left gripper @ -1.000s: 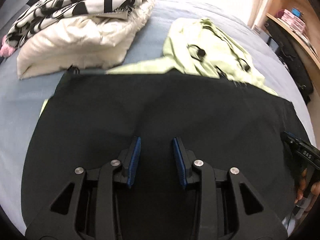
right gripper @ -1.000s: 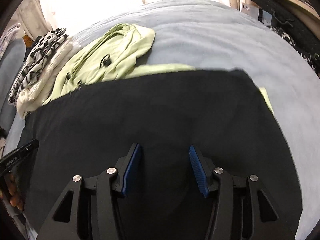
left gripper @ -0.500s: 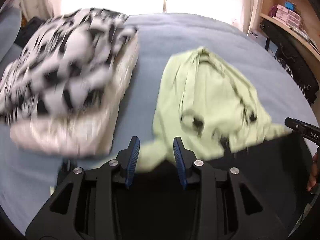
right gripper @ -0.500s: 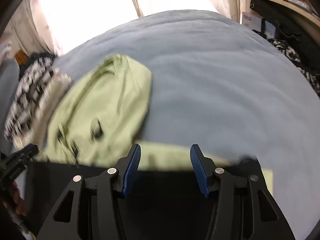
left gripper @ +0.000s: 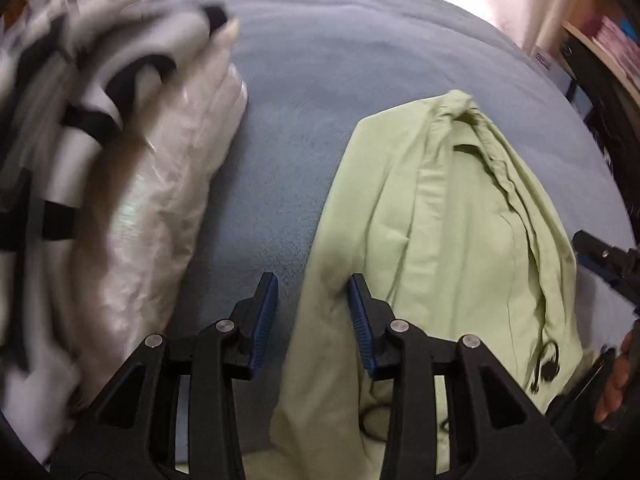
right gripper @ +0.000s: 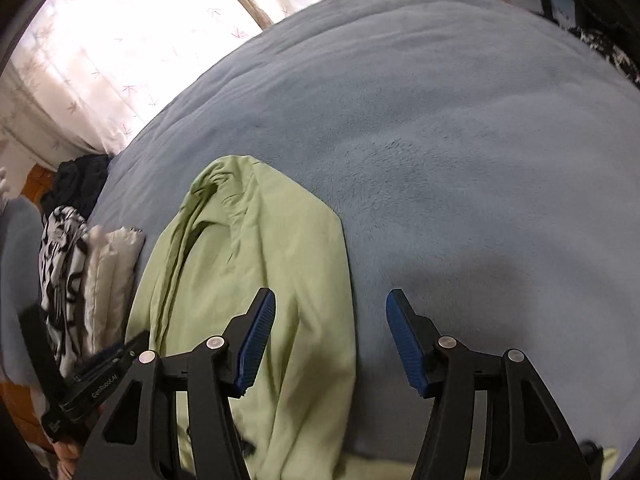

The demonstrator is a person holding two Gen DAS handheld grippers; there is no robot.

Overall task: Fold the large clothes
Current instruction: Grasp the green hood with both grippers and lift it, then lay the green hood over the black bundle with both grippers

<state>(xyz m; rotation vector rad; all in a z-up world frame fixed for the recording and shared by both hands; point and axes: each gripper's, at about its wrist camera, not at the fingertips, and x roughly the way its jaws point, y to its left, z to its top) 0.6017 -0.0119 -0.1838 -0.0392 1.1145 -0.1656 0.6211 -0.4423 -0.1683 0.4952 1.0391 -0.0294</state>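
A pale green garment (left gripper: 452, 240) lies crumpled on a blue-grey blanket (left gripper: 344, 60), filling the right half of the left wrist frame and the lower left of the right wrist frame, beside a stack of folded clothes (left gripper: 120, 184) at the left edge. The left gripper (left gripper: 313, 308) hangs above the garment's left edge with its blue pads (left gripper: 264, 316) parted and nothing pinched between them. The right gripper (right gripper: 330, 332), over the garment's right edge and bare blanket, is spreading its fingers (right gripper: 404, 340), gripping nothing, before a bright curtain (right gripper: 120, 40).
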